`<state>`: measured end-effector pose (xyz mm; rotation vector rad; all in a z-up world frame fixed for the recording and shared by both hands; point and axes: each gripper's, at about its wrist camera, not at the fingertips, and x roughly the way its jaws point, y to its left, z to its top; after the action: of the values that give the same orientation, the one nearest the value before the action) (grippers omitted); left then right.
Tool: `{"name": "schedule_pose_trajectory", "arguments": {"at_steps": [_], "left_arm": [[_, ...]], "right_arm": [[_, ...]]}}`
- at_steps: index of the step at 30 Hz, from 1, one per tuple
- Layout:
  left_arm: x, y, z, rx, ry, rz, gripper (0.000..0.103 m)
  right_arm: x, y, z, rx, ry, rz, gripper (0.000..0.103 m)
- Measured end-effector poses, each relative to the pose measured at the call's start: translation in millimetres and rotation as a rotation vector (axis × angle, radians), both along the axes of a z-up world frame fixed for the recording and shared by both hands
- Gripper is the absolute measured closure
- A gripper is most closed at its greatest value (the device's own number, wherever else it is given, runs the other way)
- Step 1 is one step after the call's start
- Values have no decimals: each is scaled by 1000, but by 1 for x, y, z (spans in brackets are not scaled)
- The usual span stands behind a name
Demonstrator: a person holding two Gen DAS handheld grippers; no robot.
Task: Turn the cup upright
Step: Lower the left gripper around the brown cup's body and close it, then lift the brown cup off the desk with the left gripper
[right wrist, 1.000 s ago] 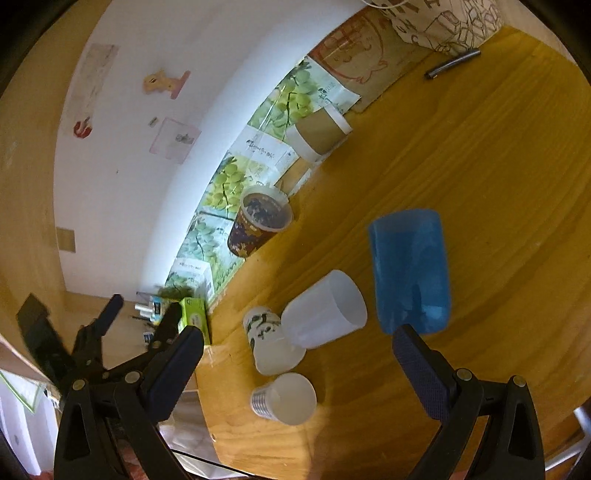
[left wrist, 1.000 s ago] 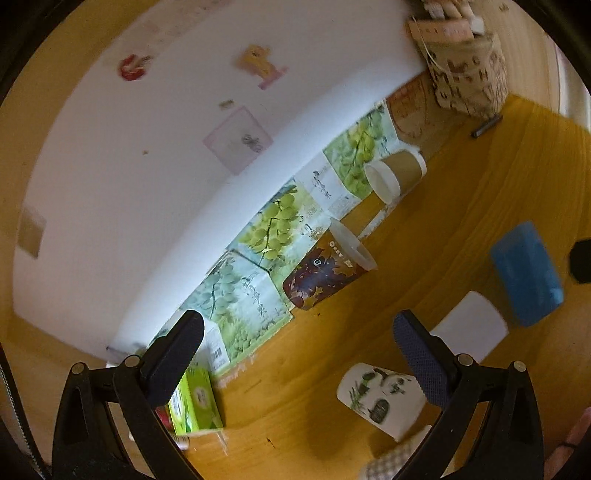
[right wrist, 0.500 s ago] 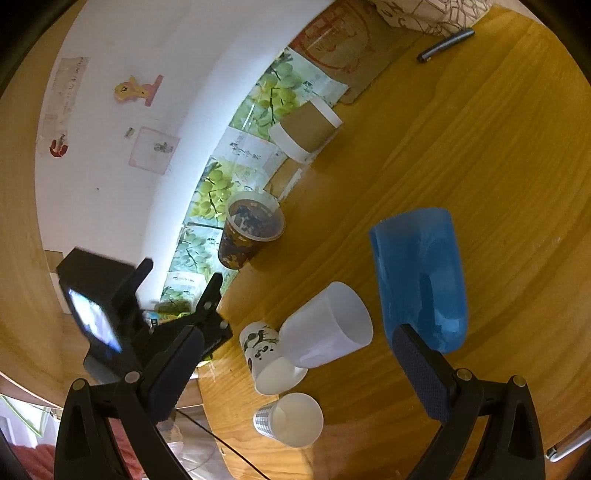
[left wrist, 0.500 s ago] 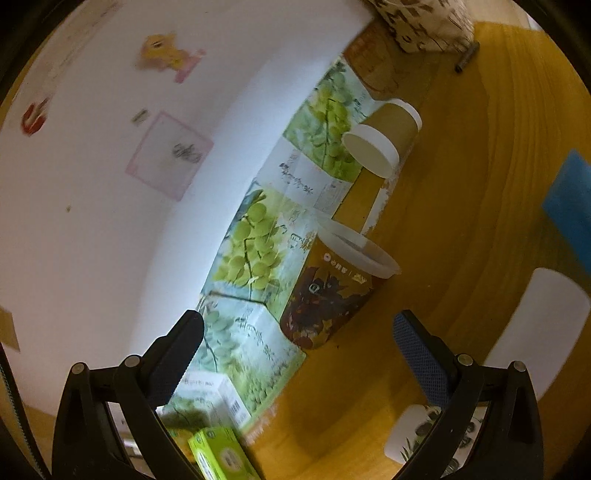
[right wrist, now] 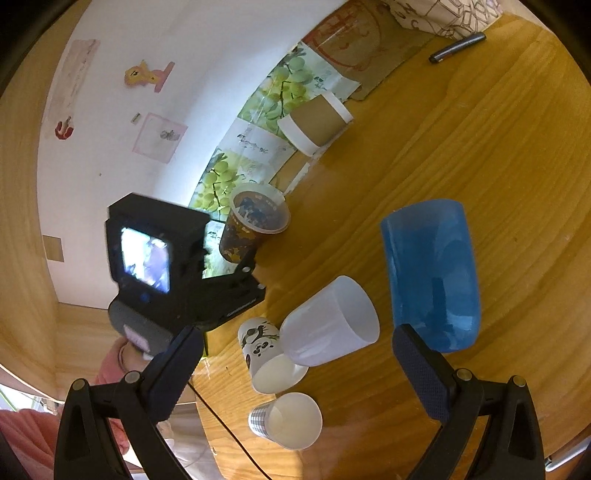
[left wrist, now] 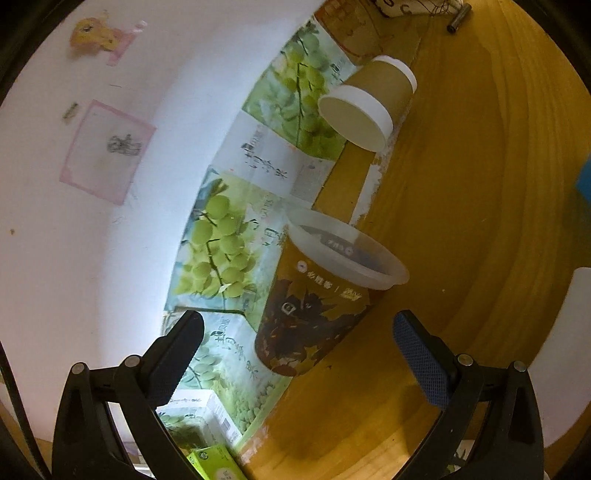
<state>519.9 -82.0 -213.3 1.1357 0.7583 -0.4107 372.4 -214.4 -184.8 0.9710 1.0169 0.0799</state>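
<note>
A brown printed cup with a clear rim (left wrist: 314,302) stands on the wooden table (left wrist: 480,184) against the grape-print boxes, just ahead of my open, empty left gripper (left wrist: 299,354); the same cup shows in the right wrist view (right wrist: 251,225). A blue cup (right wrist: 432,273) stands on its mouth, base up, just ahead of my open, empty right gripper (right wrist: 299,373). A frosted white cup (right wrist: 332,321), a panda-print cup (right wrist: 266,354) and a small checked cup (right wrist: 288,419) are grouped between the right gripper's fingers. A brown paper cup with white bands (right wrist: 316,123) sits farther back.
Grape-print boxes (left wrist: 229,229) line the white wall. A dark pen (right wrist: 456,46) and a patterned bag (right wrist: 443,14) lie at the far side. The left gripper's body with its lit screen (right wrist: 147,258) shows in the right wrist view. The table's near edge (right wrist: 207,424) is beside the small cups.
My left gripper has moved closer to the brown printed cup, which now fills more of its view. The right gripper has come a little nearer the group of cups.
</note>
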Motion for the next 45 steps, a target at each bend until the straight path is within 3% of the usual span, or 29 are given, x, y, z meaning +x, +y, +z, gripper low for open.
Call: {"name": "schedule_pose_trajectory", "arguments": {"at_steps": [12, 19, 24, 41, 45], "left_arm": [[26, -5, -24, 16, 74, 58, 1], [48, -1, -32, -24, 143, 134, 1], [63, 3, -34, -74, 206, 186, 7], [64, 28, -40, -122, 98, 148, 27], [69, 32, -39, -157, 114, 171, 29]], "right_arm": [[4, 19, 5, -23, -24, 35, 1], [5, 21, 7, -40, -29, 34, 1], [6, 22, 8, -55, -30, 38, 1], [40, 32, 3, -121, -76, 83, 1], [51, 38, -4, -135, -83, 103, 1]]}}
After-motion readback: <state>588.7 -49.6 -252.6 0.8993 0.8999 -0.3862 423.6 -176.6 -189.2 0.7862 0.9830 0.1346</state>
